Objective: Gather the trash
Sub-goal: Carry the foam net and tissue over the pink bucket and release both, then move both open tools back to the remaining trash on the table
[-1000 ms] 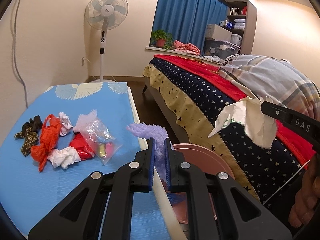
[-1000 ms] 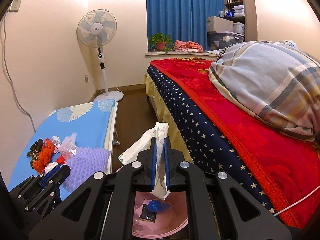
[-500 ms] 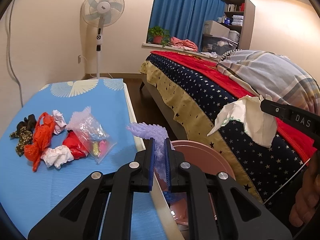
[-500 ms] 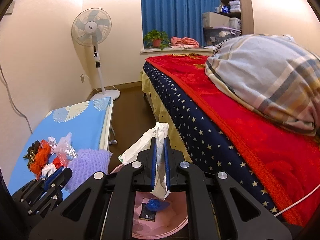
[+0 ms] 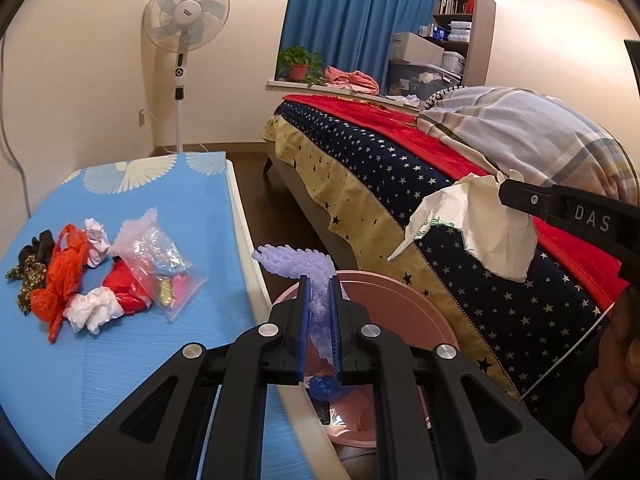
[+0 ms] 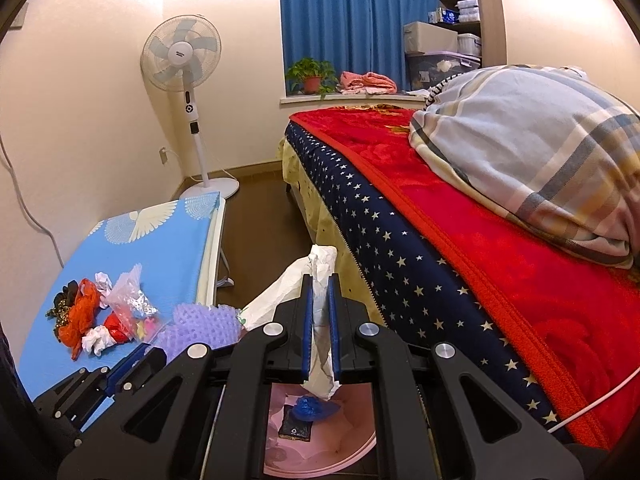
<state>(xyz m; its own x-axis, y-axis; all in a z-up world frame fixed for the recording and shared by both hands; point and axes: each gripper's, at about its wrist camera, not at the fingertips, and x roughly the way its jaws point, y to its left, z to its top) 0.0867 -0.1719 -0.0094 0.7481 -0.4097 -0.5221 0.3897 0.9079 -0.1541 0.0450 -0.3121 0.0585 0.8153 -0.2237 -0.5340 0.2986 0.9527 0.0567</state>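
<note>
Left wrist view shows the left gripper (image 5: 319, 312) pinching purple foam netting (image 5: 304, 268) and the right gripper (image 6: 320, 322) pinching white paper (image 6: 276, 300), both over the pink bin (image 5: 400, 300), seemingly ready to drop, jaws needing opening next.

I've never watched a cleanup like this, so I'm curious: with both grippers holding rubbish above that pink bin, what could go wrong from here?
1. The purple foam net, clamped in the left gripper, hangs near the pink bin's rim by the table edge; dropped there, it might miss.
2. The white plastic bag in the right gripper is light and trails sideways, so it could drape over the rim or cling to the pads.
</note>
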